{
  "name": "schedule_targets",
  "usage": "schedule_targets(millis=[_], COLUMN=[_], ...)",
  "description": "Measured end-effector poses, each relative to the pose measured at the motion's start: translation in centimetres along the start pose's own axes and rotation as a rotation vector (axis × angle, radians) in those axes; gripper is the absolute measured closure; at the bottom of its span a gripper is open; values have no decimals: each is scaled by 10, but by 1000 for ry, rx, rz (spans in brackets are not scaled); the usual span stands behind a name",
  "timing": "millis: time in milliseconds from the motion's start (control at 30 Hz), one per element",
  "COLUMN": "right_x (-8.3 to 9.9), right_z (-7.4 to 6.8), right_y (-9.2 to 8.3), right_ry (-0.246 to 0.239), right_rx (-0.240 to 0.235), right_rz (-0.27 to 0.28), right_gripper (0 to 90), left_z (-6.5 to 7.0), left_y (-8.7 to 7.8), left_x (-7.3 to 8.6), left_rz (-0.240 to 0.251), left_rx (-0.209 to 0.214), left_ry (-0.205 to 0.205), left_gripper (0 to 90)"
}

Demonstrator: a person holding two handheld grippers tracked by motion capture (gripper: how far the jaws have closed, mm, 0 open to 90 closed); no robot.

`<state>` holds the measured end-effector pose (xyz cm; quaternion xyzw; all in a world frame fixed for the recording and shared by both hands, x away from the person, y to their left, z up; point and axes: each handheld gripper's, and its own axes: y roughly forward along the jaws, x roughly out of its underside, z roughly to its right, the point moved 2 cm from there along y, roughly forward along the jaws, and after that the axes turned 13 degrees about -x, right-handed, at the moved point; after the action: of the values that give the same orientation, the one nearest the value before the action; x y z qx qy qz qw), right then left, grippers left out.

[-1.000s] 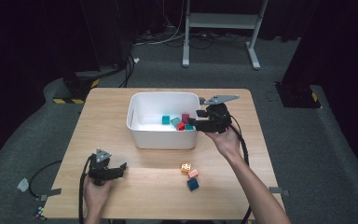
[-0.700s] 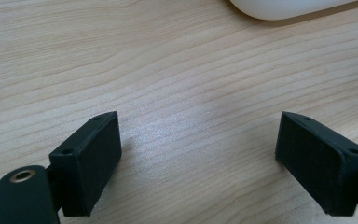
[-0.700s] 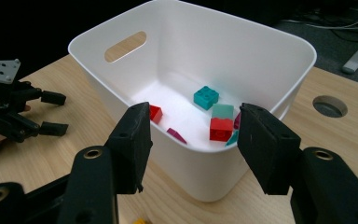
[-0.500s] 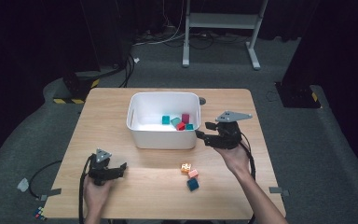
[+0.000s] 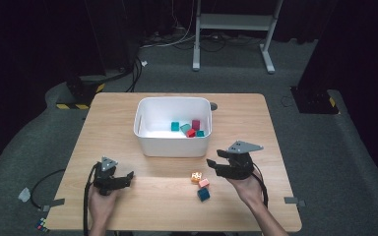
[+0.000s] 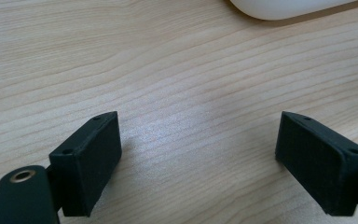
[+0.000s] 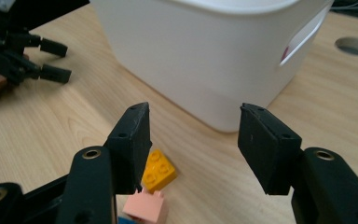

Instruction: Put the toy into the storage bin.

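Observation:
A white bin (image 5: 172, 143) stands mid-table with several small bricks inside, teal (image 5: 175, 126), red (image 5: 191, 132) and maroon (image 5: 196, 124). On the table in front of its right corner lie a yellow brick (image 5: 195, 177), a pink brick (image 5: 204, 183) and a dark blue brick (image 5: 203, 193). My right gripper (image 5: 215, 162) hangs just right of them, open and holding nothing. In the right gripper view the right gripper (image 7: 193, 126) faces the bin wall (image 7: 205, 70), with the yellow brick (image 7: 159, 170) and pink brick (image 7: 145, 207) under its left jaw. My left gripper (image 5: 127, 178) rests open on the table at the near left, with bare wood between its jaws (image 6: 198, 140).
The wooden table (image 5: 275, 128) has a round cable hole (image 5: 213, 106) behind the bin's right corner. Dark floor, cables and a white stand base (image 5: 231, 29) lie beyond the far edge. My left gripper (image 7: 67, 61) shows far off in the right gripper view.
My right gripper has come down and toward the near side, from above the bin's right end to beside the loose bricks on the table. The left gripper stayed put.

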<state>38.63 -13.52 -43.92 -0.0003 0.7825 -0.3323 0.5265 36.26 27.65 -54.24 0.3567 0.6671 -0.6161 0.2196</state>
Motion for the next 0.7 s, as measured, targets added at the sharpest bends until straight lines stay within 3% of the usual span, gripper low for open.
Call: schedule_targets(millis=[100,400,700], right_x=[13,44,57], right_z=[-2,-12,-18], right_y=[6,24,39], right_ry=[21,25,36], right_rx=[-23,-38,-49], right_rz=[-6,-63,-105], right_gripper=[432,430,429], left_z=[0,0,0], left_y=[0,0,0], left_x=[0,0,0], left_rz=[0,0,0], left_rx=[0,0,0], left_ry=[0,-1,0], left_gripper=[144,144,144])
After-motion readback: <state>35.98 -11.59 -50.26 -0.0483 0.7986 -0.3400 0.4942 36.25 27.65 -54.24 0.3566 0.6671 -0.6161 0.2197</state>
